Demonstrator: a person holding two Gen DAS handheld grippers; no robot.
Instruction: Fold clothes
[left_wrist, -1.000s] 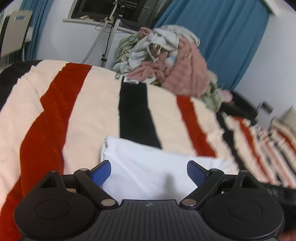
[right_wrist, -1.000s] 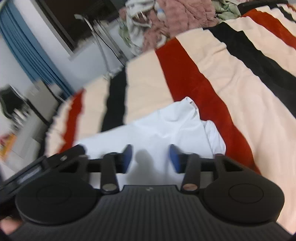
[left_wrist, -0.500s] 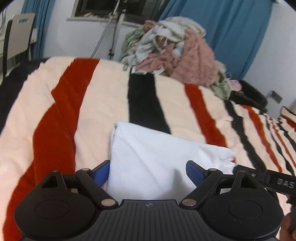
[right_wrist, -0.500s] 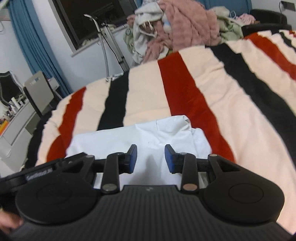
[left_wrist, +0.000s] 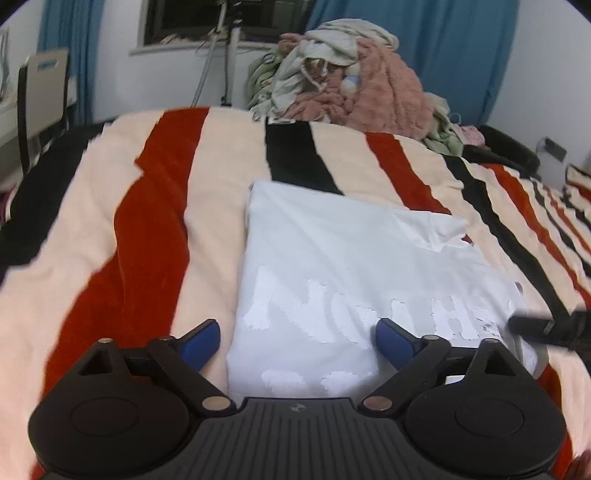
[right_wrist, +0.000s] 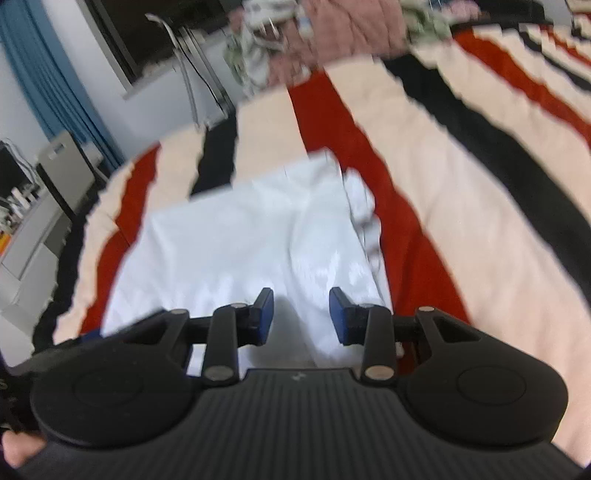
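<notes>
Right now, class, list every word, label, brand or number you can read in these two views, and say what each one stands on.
None can be read for certain.
White shirt: large white raised lettering across it, too blurred and low in contrast to read.
Left claw body: a small round emblem, too small to read.
Right claw body: a small mark, too small to read.

White shirt (left_wrist: 354, 266) folded, flat on striped blanket (pale print up)

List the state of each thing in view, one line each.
White printed T-shirt: partly folded, lying flat on the blanket.
Striped red, cream and black blanket: spread out.
Pile of unfolded clothes: heaped, far edge.
Left gripper: jaws wide open, empty.
Right gripper: jaws partly open, empty.
</notes>
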